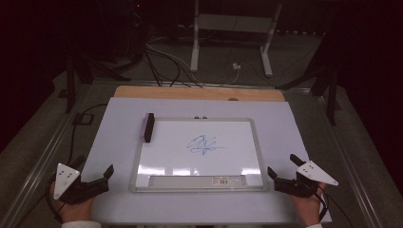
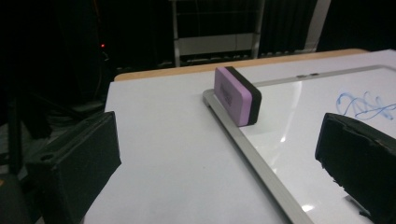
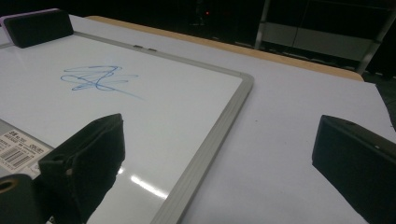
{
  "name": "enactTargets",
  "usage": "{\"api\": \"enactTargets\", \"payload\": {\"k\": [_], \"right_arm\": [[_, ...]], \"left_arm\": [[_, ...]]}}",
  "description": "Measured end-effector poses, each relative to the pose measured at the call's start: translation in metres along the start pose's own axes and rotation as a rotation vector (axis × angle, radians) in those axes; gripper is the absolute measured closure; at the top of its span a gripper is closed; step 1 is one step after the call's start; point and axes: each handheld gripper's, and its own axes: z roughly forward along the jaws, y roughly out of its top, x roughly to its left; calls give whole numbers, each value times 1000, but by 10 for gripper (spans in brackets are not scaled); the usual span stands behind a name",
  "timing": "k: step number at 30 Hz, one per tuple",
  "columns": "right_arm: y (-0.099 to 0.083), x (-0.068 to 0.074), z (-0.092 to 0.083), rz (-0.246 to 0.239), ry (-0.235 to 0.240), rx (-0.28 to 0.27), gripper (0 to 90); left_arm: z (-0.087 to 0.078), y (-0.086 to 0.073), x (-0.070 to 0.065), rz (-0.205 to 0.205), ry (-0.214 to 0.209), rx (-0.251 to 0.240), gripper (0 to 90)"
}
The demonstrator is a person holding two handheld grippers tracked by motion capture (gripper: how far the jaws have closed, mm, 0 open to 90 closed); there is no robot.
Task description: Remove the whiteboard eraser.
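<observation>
Both grippers sit at the near edge of the table, nothing between the jaws of either one, and the job looks like wiping that blue scribble [image 1: 203,145] off the whiteboard [image 1: 247,124]. The left gripper [image 1: 93,175] has its jaws spread wide, empty; the right gripper [image 1: 281,167] is spread wide too, also empty, resting just off the board's right frame. Now the eraser [image 1: 148,127]: it stands on its long thin edge at the board's far-left corner, tight against the left frame, with its long axis running 12 to 6 in the high view, parallel to that frame. Purple face turned out toward 9 o'clock, black felt face turned in toward 3 o'clock, toward the writing. From the left gripper the eraser lies at about 1 o'clock, some way off across bare table; from the right gripper it is out at 10 o'clock, clear across the board. So the left hand is plainly the nearer one. The left gripper view shows the eraser [image 2: 237,95] dead ahead between the jaws, purple side facing the camera, a narrow end toward us. My read: the left hand goes forward and pinches across the two broad faces, purple and black. The scribble lies at the board's centre, at about 4 o'clock from the eraser, well apart from it.
</observation>
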Motion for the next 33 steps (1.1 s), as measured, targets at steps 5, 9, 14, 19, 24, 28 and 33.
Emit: {"api": "enactTargets", "payload": {"k": [5,9,14,19,24,28,33], "right_arm": [[0,0,0,1,1,-11,30],[0,1,-1,14,7,-21,30],[0,3,-3,21,13,-28,30],[1,2,-3,32,24,-19,30],[3,2,-5,57,13,-3,32],[7,3,-8,76,-18,21,0],[7,2,-7,78,-13,21,0]], "left_arm": [[0,-2,0,-1,-8,1,8],[-2,2,2,-51,-5,43,8],[-5,8,4,-55,10,44,8],[-1,16,5,-55,-1,48,7],[7,26,2,-32,-19,47,7],[14,36,1,-19,-28,40,7],[23,48,1,-11,-34,26,7]]}}
